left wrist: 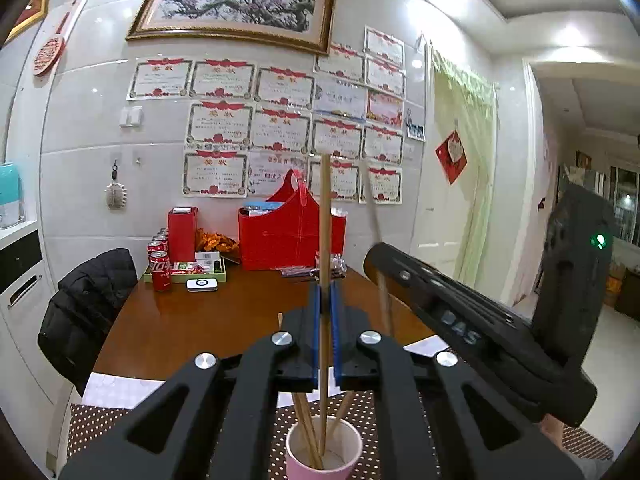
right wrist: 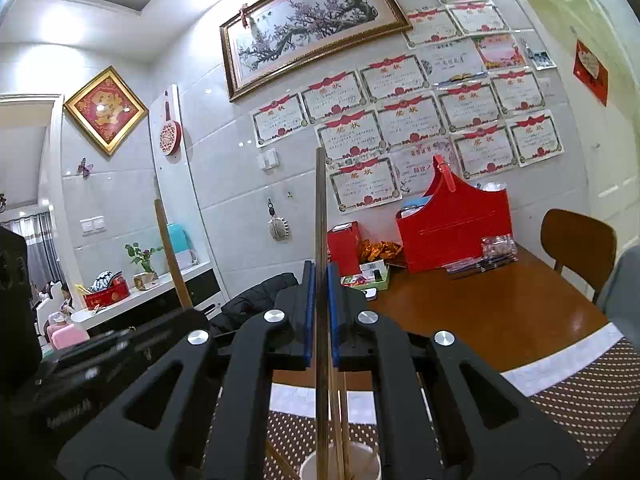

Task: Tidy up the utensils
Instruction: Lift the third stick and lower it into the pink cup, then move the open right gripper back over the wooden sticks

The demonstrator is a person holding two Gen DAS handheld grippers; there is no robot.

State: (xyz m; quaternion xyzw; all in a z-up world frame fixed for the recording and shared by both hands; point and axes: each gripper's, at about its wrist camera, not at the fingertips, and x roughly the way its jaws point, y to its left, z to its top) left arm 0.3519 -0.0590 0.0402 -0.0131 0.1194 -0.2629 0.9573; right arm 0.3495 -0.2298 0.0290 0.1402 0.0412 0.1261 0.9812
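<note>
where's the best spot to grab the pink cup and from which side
Grip the pink cup by its side wall just under the rim, coming in level from a side. It stands upright on the dotted mat with its mouth full of chopsticks leaning out, so a grab from above would probably knock them. Both tools are already shut on a chopstick each.

Both wrist cams look level along their fingers point(left wrist: 316, 312), close above the counter point(left wrist: 192, 320); both see the certificate wall point(right wrist: 440, 112).
</note>
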